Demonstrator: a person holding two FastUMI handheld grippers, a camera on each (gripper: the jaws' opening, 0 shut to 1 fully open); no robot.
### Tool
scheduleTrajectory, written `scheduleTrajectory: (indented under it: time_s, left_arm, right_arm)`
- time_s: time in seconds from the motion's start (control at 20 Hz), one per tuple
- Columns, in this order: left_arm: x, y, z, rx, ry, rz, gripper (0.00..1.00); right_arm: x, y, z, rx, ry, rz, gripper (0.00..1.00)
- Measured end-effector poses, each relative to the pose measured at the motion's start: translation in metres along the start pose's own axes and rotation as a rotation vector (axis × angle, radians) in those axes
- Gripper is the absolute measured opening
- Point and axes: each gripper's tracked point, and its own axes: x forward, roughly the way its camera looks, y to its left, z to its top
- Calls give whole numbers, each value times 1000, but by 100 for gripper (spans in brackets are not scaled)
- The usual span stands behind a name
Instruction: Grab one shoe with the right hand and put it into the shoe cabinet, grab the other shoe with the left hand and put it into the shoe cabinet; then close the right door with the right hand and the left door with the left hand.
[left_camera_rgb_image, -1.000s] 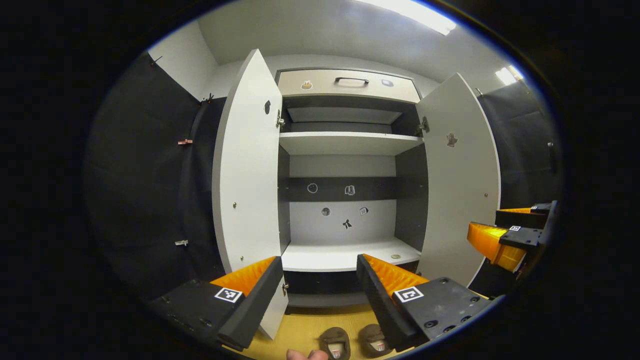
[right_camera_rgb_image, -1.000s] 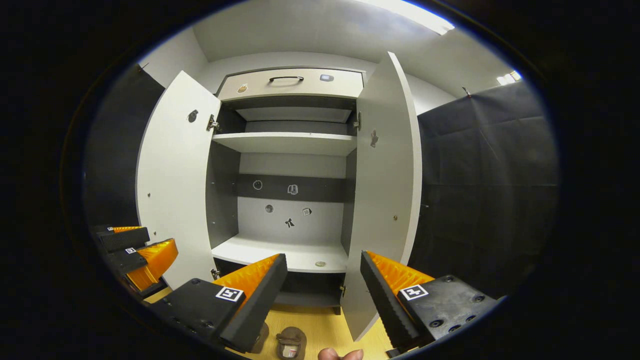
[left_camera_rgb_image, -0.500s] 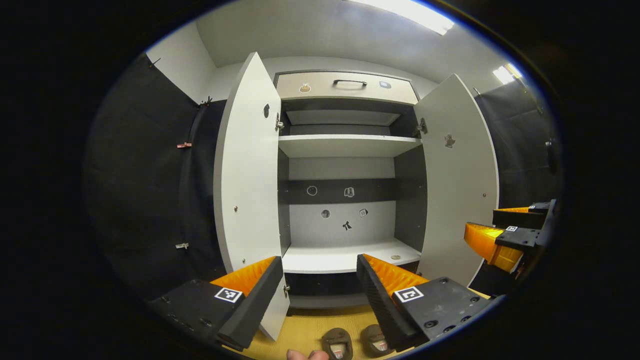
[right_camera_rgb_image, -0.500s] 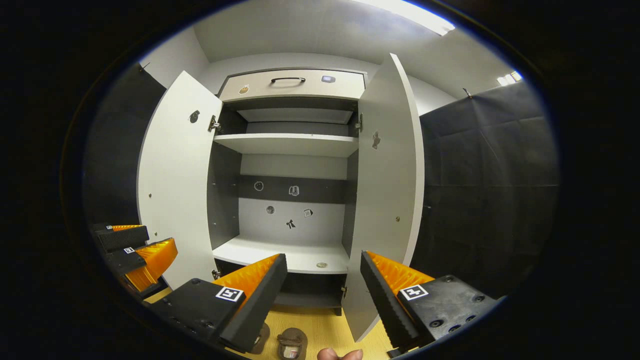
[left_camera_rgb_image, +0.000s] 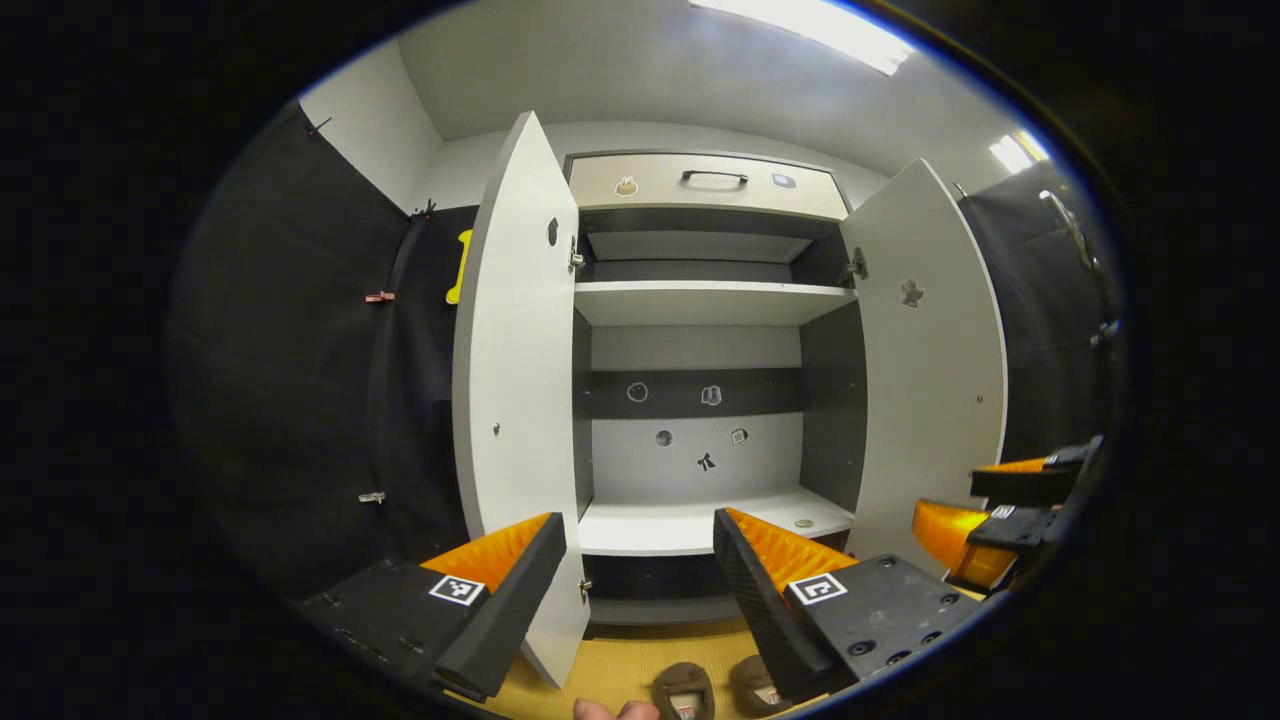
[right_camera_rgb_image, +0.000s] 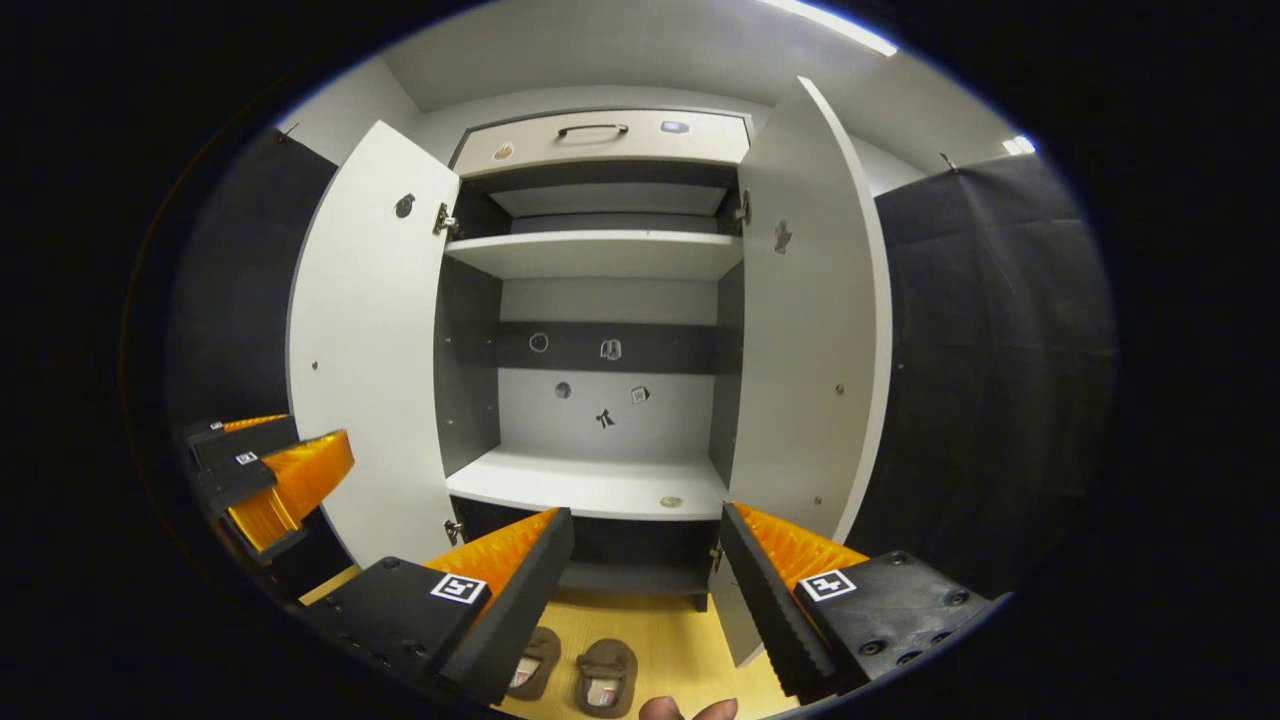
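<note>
Both tongs gape wide and empty; lower the right gripper (right_camera_rgb_image: 640, 580) straight onto the brown fabric shoe (right_camera_rgb_image: 603, 677) below its fingers, before the open white wooden cabinet (right_camera_rgb_image: 590, 485).

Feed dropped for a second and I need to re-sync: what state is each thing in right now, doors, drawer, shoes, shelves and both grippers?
Left door: open.
Right door: open.
Top drawer: shut.
Shoes: side by side on the floor in front of the cabinet, not picked up.
Lower shelf: no shoes on it.
Left gripper: open, holding nothing.
Right gripper: open, holding nothing.
</note>
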Motion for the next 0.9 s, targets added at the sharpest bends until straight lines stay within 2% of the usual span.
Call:
scheduleTrajectory:
  time_s: [0.45, 0.7, 0.9]
  left_arm:
    - [2, 18, -27, 4, 45, 20, 95]
    - [4, 25, -37, 4, 54, 22, 95]
    - [6, 26, -45, 12, 74, 26, 95]
  right_arm:
    - [9, 35, -174, 57, 388, 95, 98]
    - [15, 51, -254, 76, 545, 130, 100]
    - [26, 59, -306, 111, 626, 139, 100]
